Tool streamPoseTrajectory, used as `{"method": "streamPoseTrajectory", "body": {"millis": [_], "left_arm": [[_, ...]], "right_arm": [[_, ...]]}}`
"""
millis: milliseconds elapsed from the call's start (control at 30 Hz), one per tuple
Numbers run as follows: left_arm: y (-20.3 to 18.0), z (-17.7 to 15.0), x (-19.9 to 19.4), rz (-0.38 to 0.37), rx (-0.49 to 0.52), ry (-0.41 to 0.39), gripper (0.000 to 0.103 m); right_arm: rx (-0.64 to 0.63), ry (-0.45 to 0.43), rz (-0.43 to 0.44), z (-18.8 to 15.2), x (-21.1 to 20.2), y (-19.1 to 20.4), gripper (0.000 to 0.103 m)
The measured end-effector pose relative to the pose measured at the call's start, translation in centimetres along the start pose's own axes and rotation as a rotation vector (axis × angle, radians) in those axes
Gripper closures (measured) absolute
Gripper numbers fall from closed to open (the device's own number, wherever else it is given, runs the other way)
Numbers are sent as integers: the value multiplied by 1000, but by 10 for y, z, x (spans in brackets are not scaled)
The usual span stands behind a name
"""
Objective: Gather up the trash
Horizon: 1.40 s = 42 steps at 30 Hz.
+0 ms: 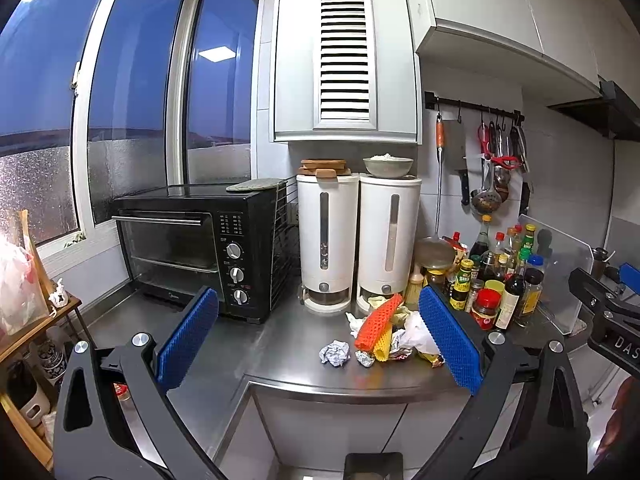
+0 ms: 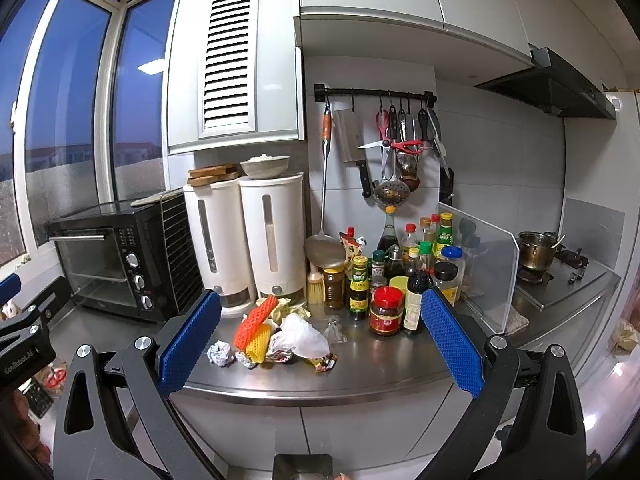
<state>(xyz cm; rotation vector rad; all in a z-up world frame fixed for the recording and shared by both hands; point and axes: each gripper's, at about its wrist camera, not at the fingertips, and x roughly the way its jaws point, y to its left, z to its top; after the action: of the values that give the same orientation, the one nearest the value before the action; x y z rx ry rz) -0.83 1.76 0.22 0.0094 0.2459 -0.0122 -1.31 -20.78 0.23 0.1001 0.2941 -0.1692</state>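
Hovering short of the steel desk (image 2: 360, 372) edge, the left tool (image 1: 320, 332) and right tool (image 2: 320, 332) both gape wide, gripping nothing. Trash pile (image 2: 280, 336) (foam netting, crumpled foil, wrappers) lies near that front edge, between oven (image 1: 192, 248) and condiment bottles (image 2: 400, 280); bare steel spreads leftward.

The stainless steel desk (image 2: 372, 364) carries a black oven (image 2: 120, 264) at the left and two white dispensers (image 2: 244, 240) beside it. In front lies a trash heap: crumpled paper ball (image 2: 221, 353), orange foam net (image 2: 253, 322), white plastic bag (image 2: 304, 336) and wrappers, with sauce bottles (image 2: 400, 280) clustered just right.
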Motion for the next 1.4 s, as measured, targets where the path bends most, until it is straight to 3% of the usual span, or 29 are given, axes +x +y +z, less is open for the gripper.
{"method": "streamPoseTrajectory", "body": {"millis": [1400], "left_arm": [[-9, -3, 7, 1, 2, 31, 8]], "right_arm": [[23, 6, -7, -5, 5, -6, 3]]}}
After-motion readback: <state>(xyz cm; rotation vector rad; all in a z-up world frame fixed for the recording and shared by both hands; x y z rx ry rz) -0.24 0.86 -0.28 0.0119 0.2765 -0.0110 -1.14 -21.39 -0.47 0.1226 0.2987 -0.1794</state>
